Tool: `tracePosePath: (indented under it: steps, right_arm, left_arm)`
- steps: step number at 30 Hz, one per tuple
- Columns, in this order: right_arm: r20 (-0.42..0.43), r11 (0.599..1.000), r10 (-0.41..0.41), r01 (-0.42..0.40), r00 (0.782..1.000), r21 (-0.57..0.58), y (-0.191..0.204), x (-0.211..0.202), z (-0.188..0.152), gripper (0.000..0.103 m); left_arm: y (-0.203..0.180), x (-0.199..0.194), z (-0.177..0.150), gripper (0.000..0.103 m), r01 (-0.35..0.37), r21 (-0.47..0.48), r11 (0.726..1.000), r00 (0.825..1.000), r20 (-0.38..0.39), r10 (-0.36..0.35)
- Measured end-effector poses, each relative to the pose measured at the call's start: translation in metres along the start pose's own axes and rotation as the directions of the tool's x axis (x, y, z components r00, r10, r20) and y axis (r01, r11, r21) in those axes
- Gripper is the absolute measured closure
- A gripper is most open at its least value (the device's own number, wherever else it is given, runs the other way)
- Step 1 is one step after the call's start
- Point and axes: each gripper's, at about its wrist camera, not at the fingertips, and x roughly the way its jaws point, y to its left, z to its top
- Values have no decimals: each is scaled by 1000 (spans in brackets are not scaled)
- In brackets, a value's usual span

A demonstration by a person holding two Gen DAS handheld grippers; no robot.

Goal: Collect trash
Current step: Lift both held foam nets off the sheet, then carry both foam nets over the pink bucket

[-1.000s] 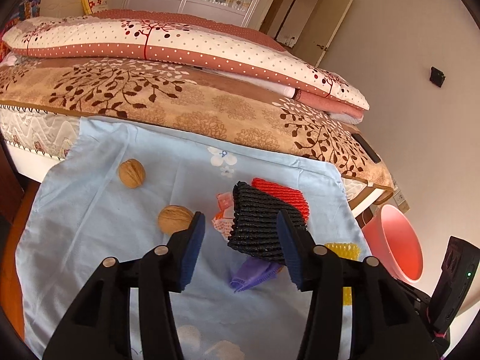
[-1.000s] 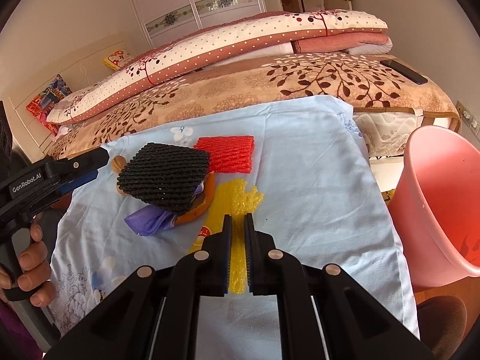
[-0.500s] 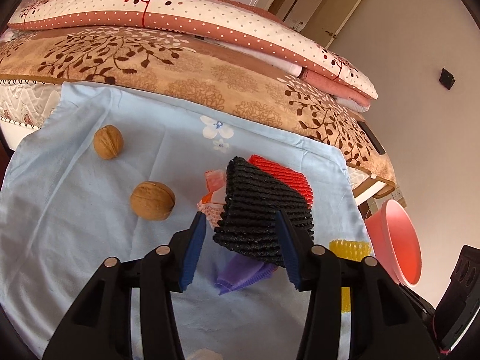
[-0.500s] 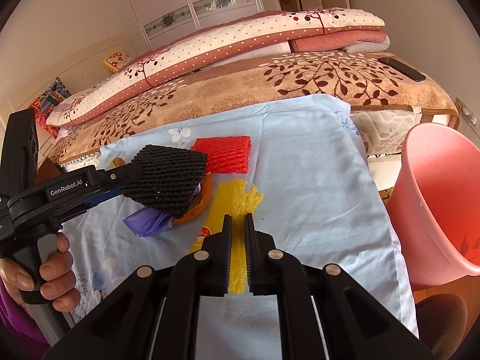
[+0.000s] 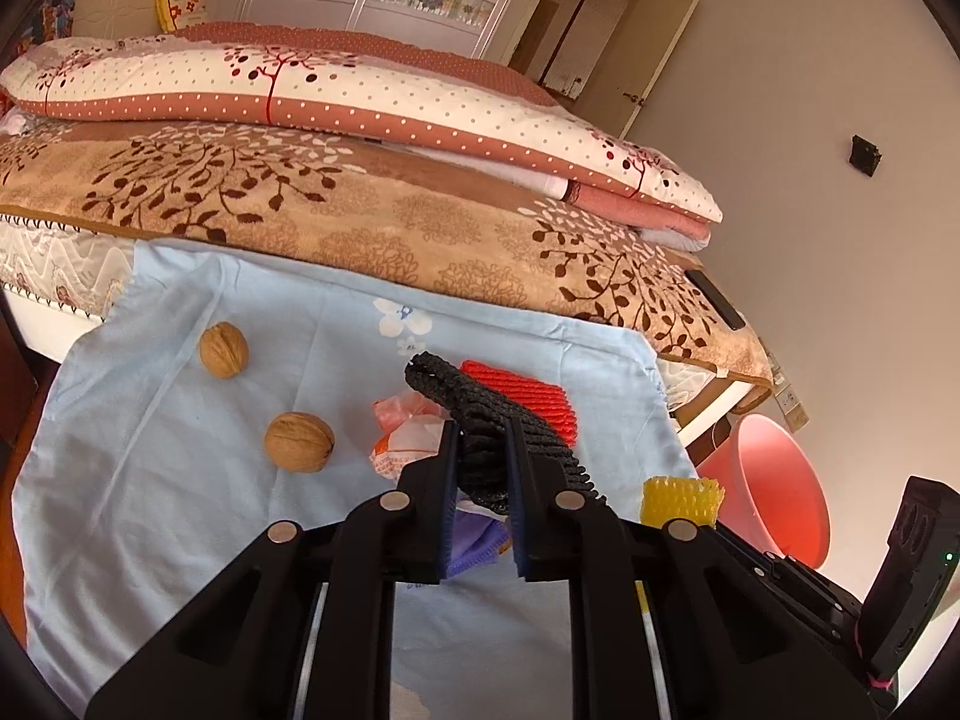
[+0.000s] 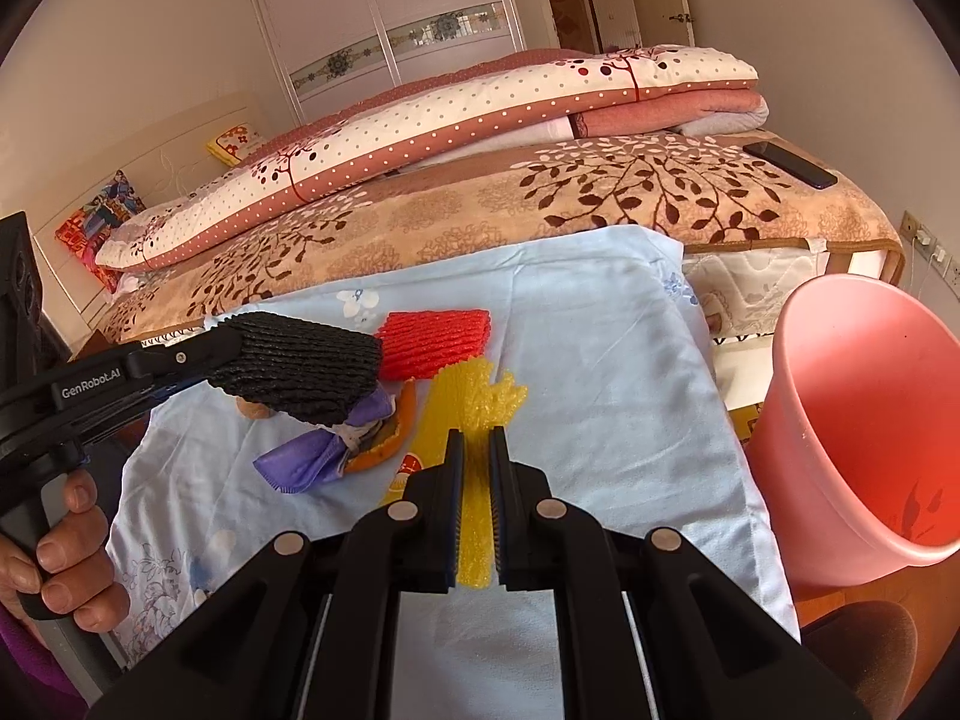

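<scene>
My left gripper (image 5: 480, 462) is shut on a black foam net (image 5: 486, 426), holding it lifted off the light blue cloth (image 5: 180, 468); the net (image 6: 306, 360) also shows in the right wrist view. My right gripper (image 6: 477, 480) is shut on a yellow foam net (image 6: 474, 408), which hangs over the cloth; its end (image 5: 681, 501) shows in the left wrist view. A red foam net (image 6: 435, 342), a purple wrapper (image 6: 318, 456), an orange peel (image 6: 390, 438) and a white-orange wrapper (image 5: 408, 438) lie on the cloth. A pink bin (image 6: 864, 432) stands to the right.
Two walnuts (image 5: 223, 350) (image 5: 299, 441) lie on the left of the cloth. A bed with a brown leaf blanket (image 5: 360, 210) and folded quilts is behind. A dark phone (image 6: 789, 164) lies on the bed's right end.
My left gripper closed on the black foam net and lifted it off the pile. My right gripper stayed shut on the yellow net and hardly moved.
</scene>
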Motion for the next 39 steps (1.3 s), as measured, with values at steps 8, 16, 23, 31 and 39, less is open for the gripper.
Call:
tracePosePath:
  steps: [8,16,23,31,39]
  right_arm:
    - [83,999,-52,51,995,13,-18,-25,10,96]
    - [150,989,-134,124,980,76,-54,-49,18,96]
    - [175,969,-220,195,959,151,-94,-65,20,95]
    - [169,931,-327,285,930,229,-140,-77,16,95]
    - [182,903,-404,358,897,239,-157,-82,9,95]
  left_arm:
    - [-42,-18,2,89,18,118,993,996,89,-29]
    - [-86,-21,-4,89,65,211,975,989,118,-92]
    - [-125,-13,-9,89,111,275,955,983,111,-147]
    - [-163,2,-19,89,151,331,931,979,78,-186]
    - [-189,14,-29,89,169,369,914,978,53,-202]
